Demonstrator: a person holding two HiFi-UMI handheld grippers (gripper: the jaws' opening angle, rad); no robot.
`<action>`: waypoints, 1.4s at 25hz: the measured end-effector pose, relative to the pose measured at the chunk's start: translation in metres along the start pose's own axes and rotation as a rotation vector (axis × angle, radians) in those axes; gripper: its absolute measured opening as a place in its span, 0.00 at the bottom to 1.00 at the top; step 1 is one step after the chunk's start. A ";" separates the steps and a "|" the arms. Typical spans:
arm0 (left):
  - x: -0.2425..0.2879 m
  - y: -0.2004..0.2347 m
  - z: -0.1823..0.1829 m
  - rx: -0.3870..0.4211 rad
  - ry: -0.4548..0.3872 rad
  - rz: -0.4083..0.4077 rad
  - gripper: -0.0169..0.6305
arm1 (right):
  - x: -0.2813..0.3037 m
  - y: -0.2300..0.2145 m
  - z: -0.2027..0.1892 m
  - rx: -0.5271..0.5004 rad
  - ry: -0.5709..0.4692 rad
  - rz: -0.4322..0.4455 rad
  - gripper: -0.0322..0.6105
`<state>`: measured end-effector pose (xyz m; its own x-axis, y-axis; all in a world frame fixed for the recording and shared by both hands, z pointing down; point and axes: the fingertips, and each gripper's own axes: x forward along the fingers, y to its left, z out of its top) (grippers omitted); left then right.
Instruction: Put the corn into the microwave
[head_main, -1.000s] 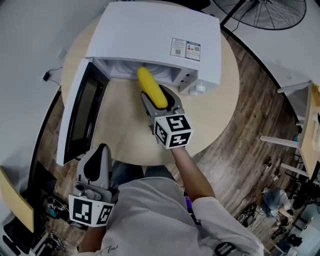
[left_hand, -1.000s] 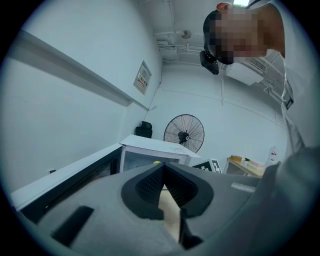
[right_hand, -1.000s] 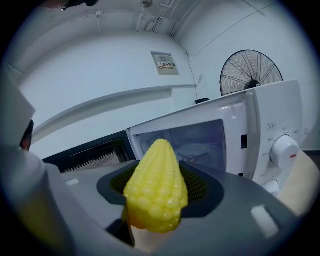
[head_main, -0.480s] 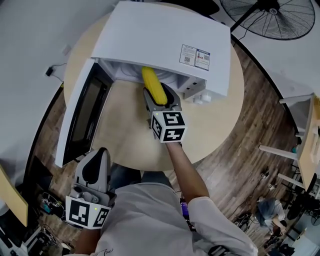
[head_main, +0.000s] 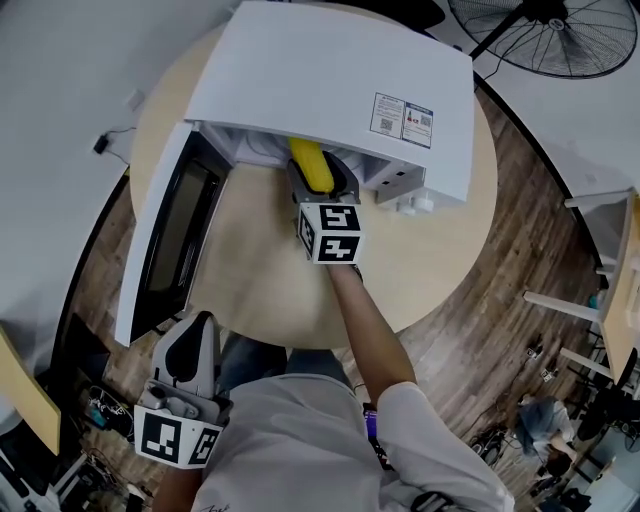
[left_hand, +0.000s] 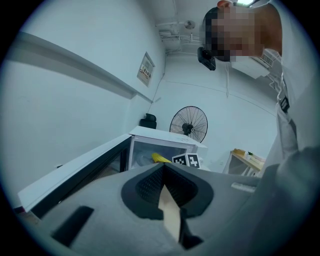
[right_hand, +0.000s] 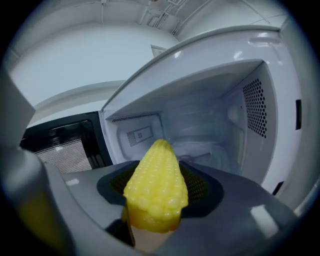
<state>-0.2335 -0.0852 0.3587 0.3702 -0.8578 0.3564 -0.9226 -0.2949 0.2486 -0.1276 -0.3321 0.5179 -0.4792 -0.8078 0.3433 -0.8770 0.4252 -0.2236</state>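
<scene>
A yellow corn cob (head_main: 311, 165) sits lengthwise in my right gripper (head_main: 318, 178), which is shut on it. Its tip reaches into the mouth of the white microwave (head_main: 330, 80), under the top edge. In the right gripper view the corn (right_hand: 156, 190) points at the bare white cavity (right_hand: 200, 130), with the open door (right_hand: 65, 145) at the left. The door (head_main: 170, 230) swings out to the left in the head view. My left gripper (head_main: 193, 335) hangs low by the person's lap, shut and holding nothing. From there the corn (left_hand: 161, 158) shows far off in the opening.
The microwave stands on a round wooden table (head_main: 420, 270). A standing fan (head_main: 540, 30) is behind it on the wooden floor. A pale desk edge (head_main: 615, 290) is at the far right. The person's torso fills the bottom of the head view.
My right gripper has carried the corn forward from the table's middle to the microwave's opening, so the tip is now inside the mouth. The left gripper has drifted slightly lower.
</scene>
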 end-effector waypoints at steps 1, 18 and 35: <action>0.000 0.002 0.000 0.000 0.002 0.004 0.03 | 0.003 -0.002 0.000 -0.004 0.001 -0.011 0.45; 0.005 0.014 -0.004 -0.009 0.019 0.009 0.03 | 0.048 -0.032 0.001 -0.033 -0.010 -0.214 0.45; 0.011 0.014 -0.003 -0.013 0.022 0.010 0.03 | 0.064 -0.041 -0.005 -0.101 0.051 -0.278 0.45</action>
<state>-0.2423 -0.0978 0.3687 0.3630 -0.8514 0.3787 -0.9251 -0.2804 0.2562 -0.1226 -0.3985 0.5538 -0.2193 -0.8786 0.4243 -0.9726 0.2312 -0.0239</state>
